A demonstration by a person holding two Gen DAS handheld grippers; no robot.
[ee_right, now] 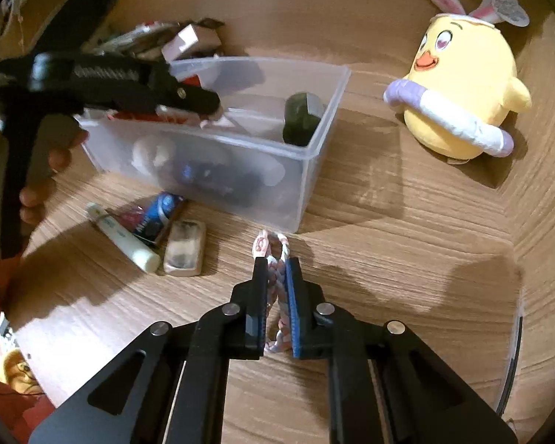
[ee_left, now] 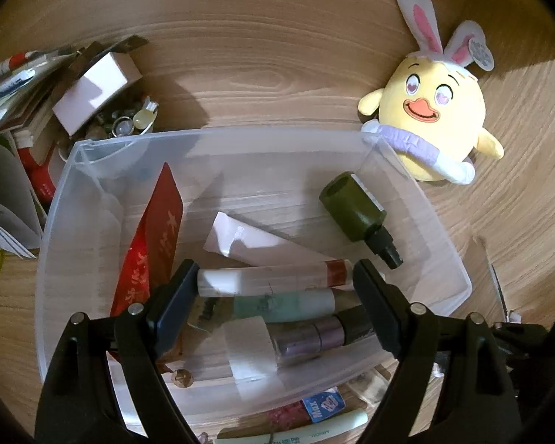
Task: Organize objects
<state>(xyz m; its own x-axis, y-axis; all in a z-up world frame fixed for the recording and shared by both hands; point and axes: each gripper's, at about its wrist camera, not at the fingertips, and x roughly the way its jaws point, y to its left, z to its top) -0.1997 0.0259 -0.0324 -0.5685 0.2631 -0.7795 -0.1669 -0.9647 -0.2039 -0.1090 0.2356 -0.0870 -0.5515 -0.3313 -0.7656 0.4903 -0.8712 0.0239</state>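
In the left wrist view my left gripper hangs over a clear plastic bin, jaws wide and closed end to end on a clear tube with a white cap and a red tip. The bin holds a dark green bottle, a red packet, a white tube and other cosmetics. In the right wrist view my right gripper rests on the wooden table in front of the bin, shut on a pink and white braided cord. The left gripper shows there above the bin's rim.
A yellow plush chick with bunny ears lies right of the bin. A pale stick, a blue-labelled packet and a small wrapped block lie in front of the bin. A pile of boxes and bottles crowds the back left.
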